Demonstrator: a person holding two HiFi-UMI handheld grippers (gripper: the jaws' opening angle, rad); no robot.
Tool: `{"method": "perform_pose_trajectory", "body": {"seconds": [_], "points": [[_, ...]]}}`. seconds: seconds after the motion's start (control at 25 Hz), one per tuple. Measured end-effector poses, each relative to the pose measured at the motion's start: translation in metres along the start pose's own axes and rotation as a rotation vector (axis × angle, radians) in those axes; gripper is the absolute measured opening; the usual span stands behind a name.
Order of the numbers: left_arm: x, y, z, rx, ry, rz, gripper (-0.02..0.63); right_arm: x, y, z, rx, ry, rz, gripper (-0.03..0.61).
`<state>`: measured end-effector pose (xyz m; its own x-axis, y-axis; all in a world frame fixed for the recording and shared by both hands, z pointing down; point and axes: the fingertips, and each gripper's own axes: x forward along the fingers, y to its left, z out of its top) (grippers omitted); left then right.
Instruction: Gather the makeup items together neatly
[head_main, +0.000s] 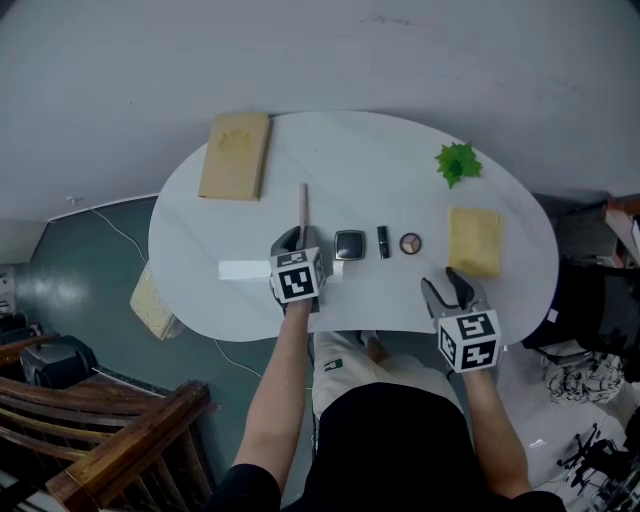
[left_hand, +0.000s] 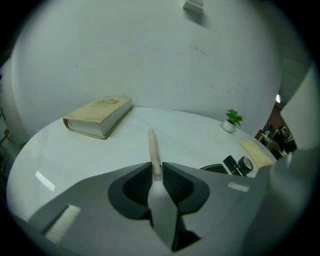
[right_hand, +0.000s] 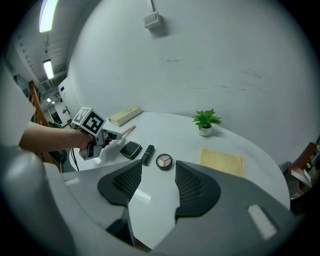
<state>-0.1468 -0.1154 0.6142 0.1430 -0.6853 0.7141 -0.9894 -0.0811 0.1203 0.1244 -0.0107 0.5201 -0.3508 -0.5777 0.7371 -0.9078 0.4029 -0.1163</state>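
Grasp step: left gripper (left_hand: 156, 172) jaws pinched near end of pink makeup stick (left_hand: 153, 144), stick left of compact (head_main: 349, 244) on table (head_main: 400, 170). Right gripper (right_hand: 158, 182) gaped wide, empty. Next likely needed: shift stick beside compact, parallel to lipstick (head_main: 383, 241).

Book (head_main: 235, 155) far left on white table (head_main: 400, 160) — small plant (head_main: 457, 162) beyond yellow cloth (head_main: 475, 240).

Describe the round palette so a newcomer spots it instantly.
On the white oval table, a short row of makeup lies left of the yellow cloth in the head view. The round palette ends that row, nearest the cloth, beside the black tube. It alone is circular with tan shade wedges; the compact is square and dark.
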Motion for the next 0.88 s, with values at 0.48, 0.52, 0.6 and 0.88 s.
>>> {"method": "perform_pose_trajectory", "body": {"seconds": [0.48,0.52,0.6,0.88], "points": [[-0.033,-0.016,-0.035,0.024,0.023,-0.021,0.060,-0.001,0.018,0.004,-0.010,-0.021,0.043,0.222],[-0.035,-0.018,-0.039,0.023,0.024,-0.026,0.060,-0.001,0.020,0.003,-0.012,-0.021,0.047,0.222],[-0.039,-0.020,-0.046,0.020,0.028,-0.030,0.060,-0.001,0.023,0.003,-0.016,-0.021,0.055,0.222],[-0.044,-0.030,-0.064,0.018,0.024,-0.055,0.061,-0.001,0.027,0.000,-0.019,-0.023,0.061,0.222]]}}
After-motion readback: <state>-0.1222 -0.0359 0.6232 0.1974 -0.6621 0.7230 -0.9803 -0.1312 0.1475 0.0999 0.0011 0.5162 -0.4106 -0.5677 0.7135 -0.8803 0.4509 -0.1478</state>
